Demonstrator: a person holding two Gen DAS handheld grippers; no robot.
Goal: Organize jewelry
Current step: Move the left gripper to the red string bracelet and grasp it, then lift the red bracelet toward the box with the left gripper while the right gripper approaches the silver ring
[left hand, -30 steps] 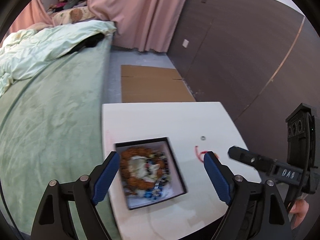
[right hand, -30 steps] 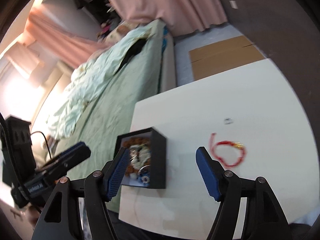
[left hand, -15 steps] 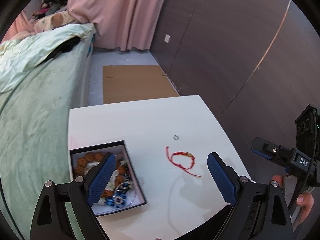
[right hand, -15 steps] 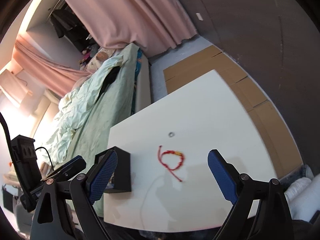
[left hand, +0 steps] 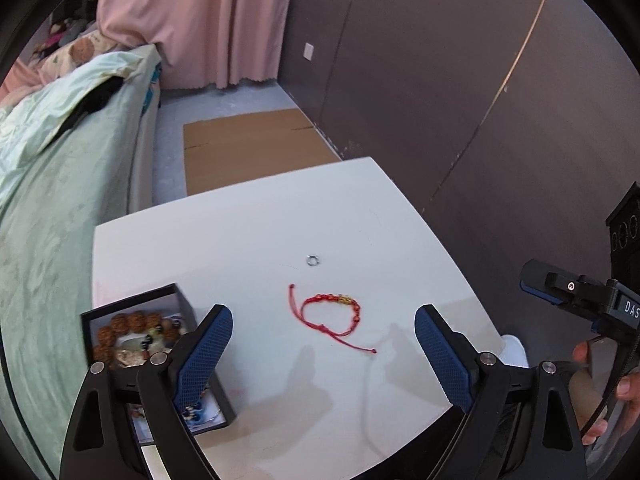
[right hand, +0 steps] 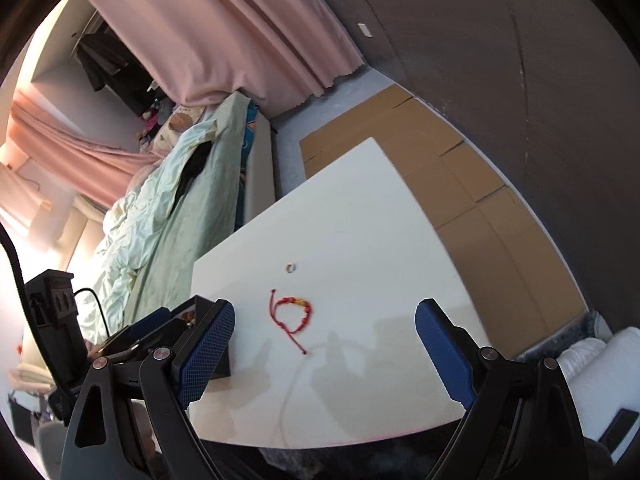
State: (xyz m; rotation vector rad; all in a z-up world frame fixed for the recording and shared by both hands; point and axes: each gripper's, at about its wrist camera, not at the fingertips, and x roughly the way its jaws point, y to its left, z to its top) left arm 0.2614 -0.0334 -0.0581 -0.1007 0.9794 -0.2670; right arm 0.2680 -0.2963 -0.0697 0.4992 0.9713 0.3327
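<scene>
Both my grippers, left (left hand: 323, 350) and right (right hand: 325, 346), have fingers wide and empty over the bracelet (left hand: 332, 314) lying flat on the counter (left hand: 248, 236); its thin cord could slip a pinch.

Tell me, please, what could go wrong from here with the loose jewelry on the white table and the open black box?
1. The red string bracelet lies flat, so a claw may catch only its trailing cord and drag it.
2. The small silver ring could skid or roll off the table if nudged.
3. The black box sits near the table's edge beside the left claw; a bump might tip it.
</scene>
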